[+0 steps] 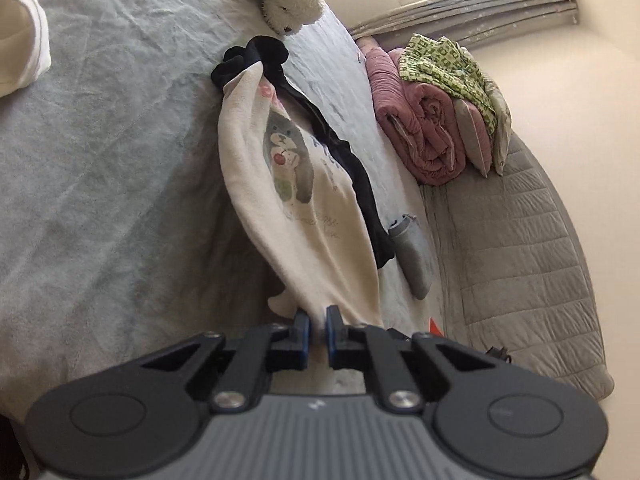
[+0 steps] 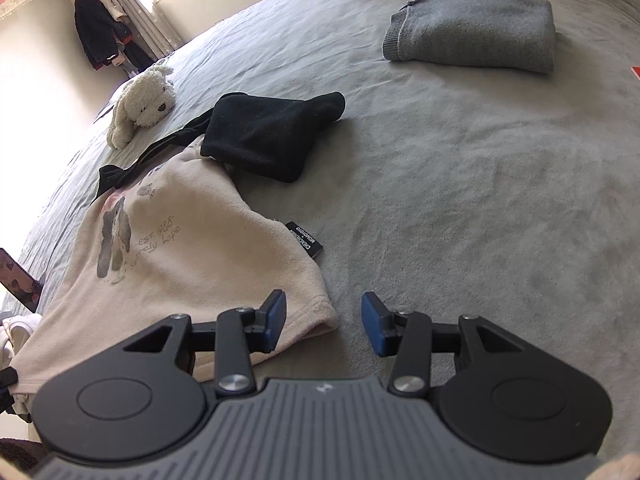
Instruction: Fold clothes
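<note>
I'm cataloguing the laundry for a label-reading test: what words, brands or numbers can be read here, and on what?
"EST. 1988", then script that seems to read "Sincerely Lope": printed on the cream fleece top with a dog picture.
Small black woven tag at that top's edge: white capitals, too small to read surely.
Left wrist view: the print is blurred.

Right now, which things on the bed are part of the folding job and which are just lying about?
In the job:
- cream printed top, pinched by the left tongs
- black garment on the cream top's far edge
- folded grey knit
- right tongs, open

Lying about:
- plush dog
- rolled pink quilt
- green patterned cloth
</note>
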The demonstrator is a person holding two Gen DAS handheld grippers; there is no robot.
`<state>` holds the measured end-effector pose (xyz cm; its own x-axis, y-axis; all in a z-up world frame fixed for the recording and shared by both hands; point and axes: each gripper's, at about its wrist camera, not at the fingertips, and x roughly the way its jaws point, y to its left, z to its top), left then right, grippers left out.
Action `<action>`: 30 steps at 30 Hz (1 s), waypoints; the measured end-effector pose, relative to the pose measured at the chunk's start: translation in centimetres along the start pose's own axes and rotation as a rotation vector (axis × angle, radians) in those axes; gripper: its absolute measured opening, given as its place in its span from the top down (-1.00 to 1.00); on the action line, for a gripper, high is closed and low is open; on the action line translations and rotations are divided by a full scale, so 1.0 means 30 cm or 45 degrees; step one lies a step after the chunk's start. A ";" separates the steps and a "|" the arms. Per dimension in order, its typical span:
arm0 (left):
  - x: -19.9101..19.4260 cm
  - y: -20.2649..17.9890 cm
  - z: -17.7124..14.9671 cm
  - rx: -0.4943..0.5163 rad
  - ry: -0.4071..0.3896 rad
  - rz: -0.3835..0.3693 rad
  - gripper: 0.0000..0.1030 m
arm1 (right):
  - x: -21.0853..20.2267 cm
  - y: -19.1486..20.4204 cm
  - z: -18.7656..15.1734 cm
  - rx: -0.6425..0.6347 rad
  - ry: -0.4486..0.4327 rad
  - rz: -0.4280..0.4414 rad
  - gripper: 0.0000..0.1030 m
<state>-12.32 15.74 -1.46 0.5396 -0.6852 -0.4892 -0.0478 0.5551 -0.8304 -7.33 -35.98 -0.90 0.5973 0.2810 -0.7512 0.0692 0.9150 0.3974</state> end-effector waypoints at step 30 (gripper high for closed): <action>-0.023 0.080 0.022 -0.081 -0.036 0.266 0.85 | -0.093 0.147 -0.004 -0.200 -0.146 -0.030 0.79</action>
<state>-12.25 17.84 -2.94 0.5360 -0.5443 -0.6453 -0.2135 0.6521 -0.7274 -8.78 -32.70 2.87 0.6848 0.2322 -0.6907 -0.0356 0.9574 0.2865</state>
